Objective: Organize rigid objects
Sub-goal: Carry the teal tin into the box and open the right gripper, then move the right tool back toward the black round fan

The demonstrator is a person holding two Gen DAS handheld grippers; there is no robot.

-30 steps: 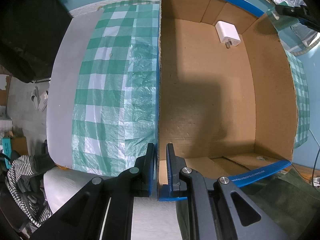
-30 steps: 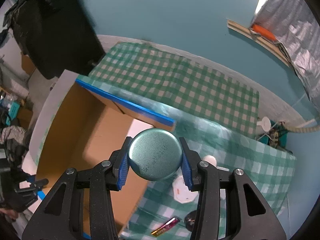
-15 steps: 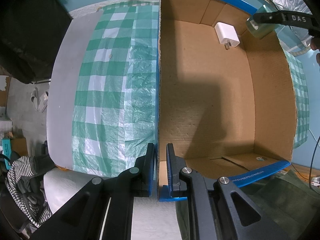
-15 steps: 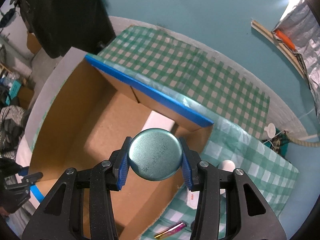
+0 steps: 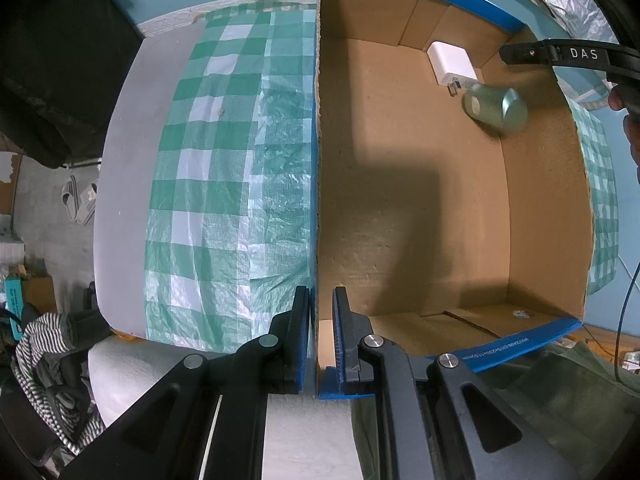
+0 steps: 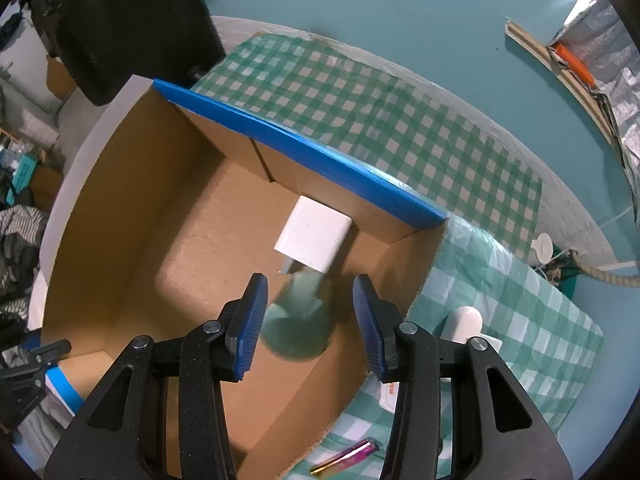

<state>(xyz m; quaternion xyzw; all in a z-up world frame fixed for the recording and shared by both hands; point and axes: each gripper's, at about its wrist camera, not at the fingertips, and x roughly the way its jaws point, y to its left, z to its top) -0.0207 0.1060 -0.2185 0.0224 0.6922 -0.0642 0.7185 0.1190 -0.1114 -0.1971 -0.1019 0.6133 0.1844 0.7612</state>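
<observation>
A pale green, round-ended jar (image 5: 495, 107) is shown lying on its side inside the cardboard box (image 5: 400, 184), in the upper right of the left wrist view. Its body is translucent and its circular end is darker and metallic-looking. It is blurred in both views. In the right wrist view the jar (image 6: 298, 330) is seen low in the centre of the frame, between but below the fingers (image 6: 250, 322) of the right gripper (image 6: 310, 326), which are spread wide and grip nothing.

A white charger block (image 5: 452, 62) with a small metal plug is seen just beside the jar, near the box's far corner; whether the two touch cannot be told. The box is plain brown, with blue tape (image 6: 296, 150) along its rim.

The left gripper (image 5: 321, 334) is seen at the lower centre of its view, its fingers pinching the near wall of the box at the taped corner.

The box rests on a counter covered by a green-and-white checked cloth (image 5: 224, 168). A pink and gold cylinder (image 6: 346, 455) lies on the cloth outside the box, at the bottom of the right wrist view.
</observation>
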